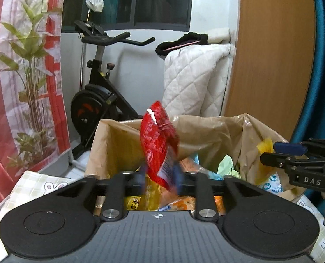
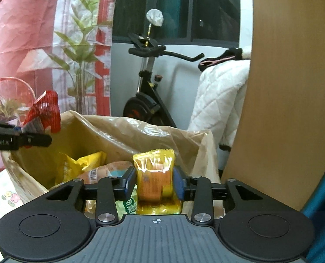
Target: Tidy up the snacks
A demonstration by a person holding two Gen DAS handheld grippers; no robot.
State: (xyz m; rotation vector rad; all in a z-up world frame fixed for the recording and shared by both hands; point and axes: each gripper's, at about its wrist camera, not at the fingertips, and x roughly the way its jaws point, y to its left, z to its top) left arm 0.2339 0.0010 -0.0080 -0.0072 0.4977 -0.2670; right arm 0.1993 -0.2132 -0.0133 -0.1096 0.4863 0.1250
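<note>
- Background, left: a printed curtain (image 1: 20,65) with a bamboo pattern hangs beside an exercise bike (image 1: 101,92). Neither belongs to the task.
- Left gripper (image 1: 159,175): the fingers are pinching the lower end of a red snack packet (image 1: 158,140). The packet stands upright above the near rim of the brown paper bag (image 1: 206,131). The right wrist view confirms it is clear of the bag's contents.
- Bag contents: several snacks lie inside, including a yellow packet (image 2: 81,164) and a bread-like pack (image 2: 110,168). The bag rests on a worktop covered with a patterned cloth (image 1: 31,184).
- Right gripper (image 2: 154,182): the fingers are pinching a yellow-orange wrapped snack (image 2: 154,171) on both sides. This snack is held low, over the bag's right portion; whether it touches the items beneath cannot be told.
- Background, right: a white quilted cover (image 1: 191,81) and a wooden panel (image 1: 272,54).
- Step in hand: judged as the transfer stage, one snack in each gripper at the bag. Whether the items are entering or leaving cannot be determined.
- Next move: keep both grips firm, keep the two grippers well apart, and move each packet without catching the crumpled bag rim.
</note>
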